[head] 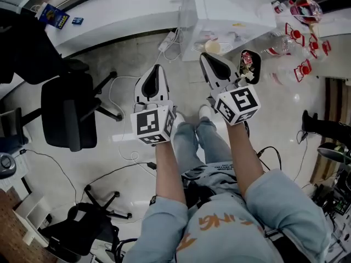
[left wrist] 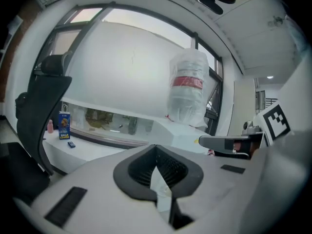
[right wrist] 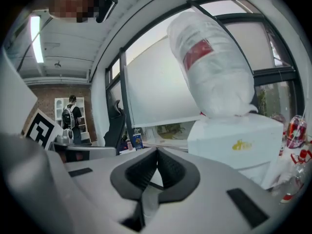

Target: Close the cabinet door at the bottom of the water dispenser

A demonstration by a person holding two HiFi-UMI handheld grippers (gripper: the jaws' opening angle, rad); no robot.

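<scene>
The water dispenser [head: 230, 10] is the biggest thing ahead of the person, a white box with a wrapped bottle [right wrist: 214, 67] standing upside down on top. Its bottom cabinet door shows in none of the 3 views. The head view sees only the top and upper front, and both gripper views look roughly level at the upper body and the bottle. The door is judged to sit low on the front, well below where the 2 grippers point.

The main risk follows from that. A push made at this height would land on the upper casing or the bottle and could rock them, while the door stays open. A black office chair [head: 68, 111] stands well off to the left, and loose cables [head: 170, 40] trail across the floor near the dispenser's foot. A low reach could snag them.

The left gripper [head: 156, 73] has its fingers [left wrist: 168, 167] pressed together with nothing between them. The right gripper [head: 207, 59] is the same, with its pads [right wrist: 170, 167] meeting and nothing held. Both sit side by side, short of the dispenser and not touching it. The door therefore lies beyond and beneath the fingertips, out of their line.
</scene>
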